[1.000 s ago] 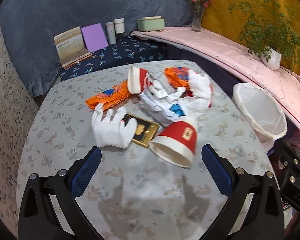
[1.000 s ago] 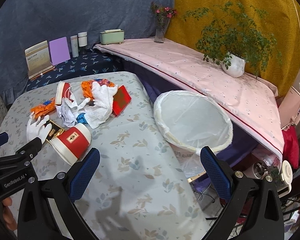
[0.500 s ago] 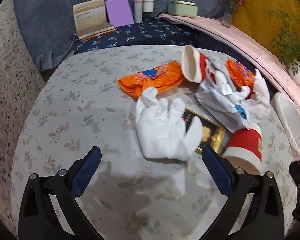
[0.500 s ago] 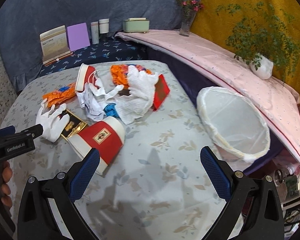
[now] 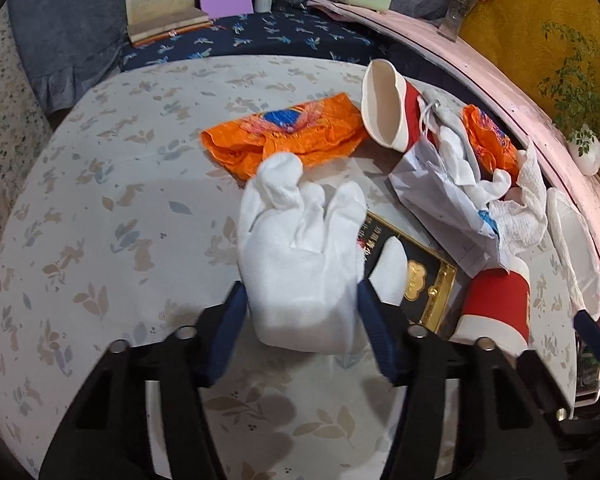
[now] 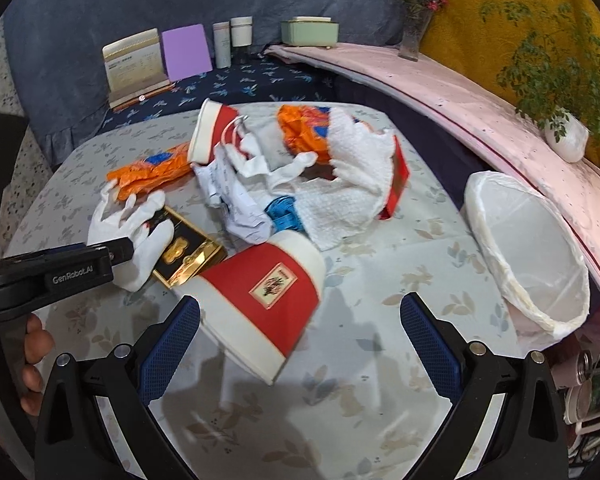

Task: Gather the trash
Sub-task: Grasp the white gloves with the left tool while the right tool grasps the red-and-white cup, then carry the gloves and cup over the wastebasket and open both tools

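Left gripper (image 5: 302,316) jaws have just been closing, pads now touching both sides of the white glove (image 5: 300,256) at its cuff, on the table (image 5: 100,220). Black-and-gold box (image 5: 424,284) lies just right of it. Right gripper (image 6: 300,344) spread wide, red paper cup (image 6: 268,300) lying between its jaws, untouched. Lined bin (image 6: 528,248) off to its right.

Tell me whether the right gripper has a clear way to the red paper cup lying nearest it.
Probably yes. The right gripper stands open with the red paper cup on its side just ahead of the fingertips, nothing between them. The black and gold box touches the cup's far side, so it may get nudged.
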The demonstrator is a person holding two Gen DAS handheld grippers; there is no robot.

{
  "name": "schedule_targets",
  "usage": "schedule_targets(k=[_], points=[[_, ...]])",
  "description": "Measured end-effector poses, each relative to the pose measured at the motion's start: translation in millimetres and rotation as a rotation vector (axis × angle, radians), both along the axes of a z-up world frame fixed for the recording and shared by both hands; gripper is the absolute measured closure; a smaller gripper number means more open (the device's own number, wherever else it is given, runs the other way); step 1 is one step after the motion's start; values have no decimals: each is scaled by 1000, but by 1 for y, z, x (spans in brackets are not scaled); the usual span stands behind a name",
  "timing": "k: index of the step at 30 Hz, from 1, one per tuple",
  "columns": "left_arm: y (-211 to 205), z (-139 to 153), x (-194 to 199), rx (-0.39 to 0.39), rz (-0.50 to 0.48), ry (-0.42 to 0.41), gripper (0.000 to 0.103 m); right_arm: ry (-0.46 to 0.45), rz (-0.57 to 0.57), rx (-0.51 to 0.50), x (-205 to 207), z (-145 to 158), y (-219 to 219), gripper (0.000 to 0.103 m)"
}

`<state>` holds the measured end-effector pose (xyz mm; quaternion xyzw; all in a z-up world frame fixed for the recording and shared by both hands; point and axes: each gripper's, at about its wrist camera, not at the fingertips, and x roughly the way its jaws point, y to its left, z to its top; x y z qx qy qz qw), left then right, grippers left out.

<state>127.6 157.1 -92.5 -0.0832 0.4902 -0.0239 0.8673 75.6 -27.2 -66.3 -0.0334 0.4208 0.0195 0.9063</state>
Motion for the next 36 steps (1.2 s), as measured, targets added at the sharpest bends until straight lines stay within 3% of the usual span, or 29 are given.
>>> schedule_targets(k=[3, 6, 15, 20, 27, 36], points=[[-1, 0, -3, -10, -10, 3, 76, 8, 26, -24, -2, -6, 8, 11], [-2, 1, -6, -27, -13, 3, 81, 15, 38, -58, -5, -11, 14, 20], [-14, 20, -21, -25, -39, -33, 82, 57, 23, -50, 0, -22, 7, 70], [-27, 34, -26, -35, -71, -58, 82, 29, 1, -38, -4, -12, -4, 99], [-59, 56, -31, -40, -138, -105, 82, -43, -59, -9, -10, 16, -35, 101], [-123, 84, -26, -62, -262, -166, 82, -136, -206, 19, -13, 56, -107, 101]])
